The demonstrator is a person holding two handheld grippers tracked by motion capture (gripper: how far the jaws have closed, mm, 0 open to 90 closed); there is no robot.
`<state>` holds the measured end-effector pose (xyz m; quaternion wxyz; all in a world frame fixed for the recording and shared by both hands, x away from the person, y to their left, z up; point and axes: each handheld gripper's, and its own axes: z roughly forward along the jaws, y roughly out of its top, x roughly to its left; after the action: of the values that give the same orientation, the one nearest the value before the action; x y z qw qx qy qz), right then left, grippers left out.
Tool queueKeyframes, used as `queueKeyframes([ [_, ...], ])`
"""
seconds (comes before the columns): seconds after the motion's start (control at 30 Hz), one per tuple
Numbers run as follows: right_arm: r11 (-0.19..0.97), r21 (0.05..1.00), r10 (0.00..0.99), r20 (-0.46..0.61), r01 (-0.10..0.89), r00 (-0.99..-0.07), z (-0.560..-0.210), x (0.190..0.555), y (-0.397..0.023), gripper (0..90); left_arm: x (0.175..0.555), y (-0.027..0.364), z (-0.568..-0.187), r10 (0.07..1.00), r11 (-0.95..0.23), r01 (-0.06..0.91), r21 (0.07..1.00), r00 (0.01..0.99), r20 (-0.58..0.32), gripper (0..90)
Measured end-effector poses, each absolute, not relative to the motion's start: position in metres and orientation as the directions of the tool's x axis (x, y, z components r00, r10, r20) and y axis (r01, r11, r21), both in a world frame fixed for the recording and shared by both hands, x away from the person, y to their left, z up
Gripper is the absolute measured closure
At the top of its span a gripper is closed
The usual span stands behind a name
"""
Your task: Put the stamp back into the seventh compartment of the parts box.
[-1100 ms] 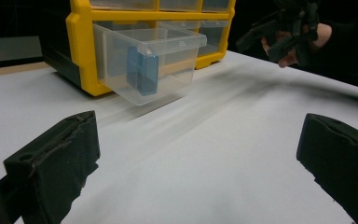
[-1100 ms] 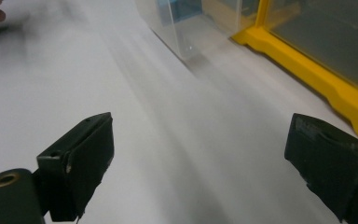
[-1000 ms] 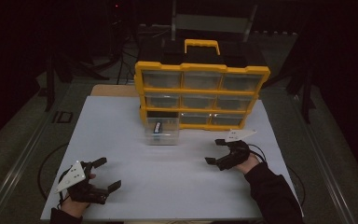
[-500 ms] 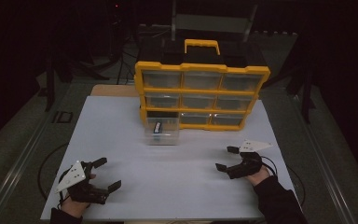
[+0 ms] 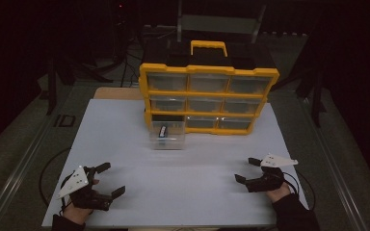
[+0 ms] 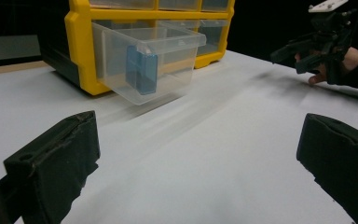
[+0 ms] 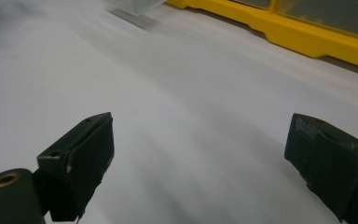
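A yellow organiser [image 5: 207, 98] with clear drawers stands at the back of the white table [image 5: 125, 139]. Its bottom-left clear drawer [image 5: 166, 138] is pulled out and holds a small blue block [image 6: 141, 70]. My left gripper [image 5: 110, 179] rests open near the front left corner, with nothing between its jaws. My right gripper [image 5: 247, 170] is open and empty near the front right edge; it is the far-off gripper [image 6: 303, 46] in the left gripper view. The yellow base of the organiser [image 7: 279, 32] crosses the top of the right gripper view.
A black case with a yellow handle [image 5: 208, 46] sits on top of the organiser. Dark stands [image 5: 53, 82] and floor surround the table. A cable [image 5: 53, 166] loops off the table's left edge.
My right gripper has drawn back from near the organiser toward the front right edge of the table. The left gripper has stayed where it was.
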<state>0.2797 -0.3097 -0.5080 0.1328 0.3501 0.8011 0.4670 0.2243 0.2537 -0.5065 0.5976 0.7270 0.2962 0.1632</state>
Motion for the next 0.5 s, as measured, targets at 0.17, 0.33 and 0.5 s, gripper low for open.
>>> queueKeyframes([
  [0.17,0.28,0.858,0.722,0.107,0.43,-0.684,-0.508,0.271,-0.322,8.3,0.224,0.253,-0.506,0.625,-0.112,0.235,0.965,0.772,-0.115,0.0],
  [0.33,0.298,0.853,0.731,0.085,0.429,-0.677,-0.512,0.266,-0.323,8.2,0.224,0.253,-0.507,0.625,-0.118,0.235,0.965,0.773,-0.112,0.0],
  [0.5,0.301,0.856,0.729,0.077,0.42,-0.68,-0.512,0.266,-0.321,8.3,0.224,0.253,-0.507,0.625,-0.119,0.236,0.965,0.773,-0.112,0.0],
])
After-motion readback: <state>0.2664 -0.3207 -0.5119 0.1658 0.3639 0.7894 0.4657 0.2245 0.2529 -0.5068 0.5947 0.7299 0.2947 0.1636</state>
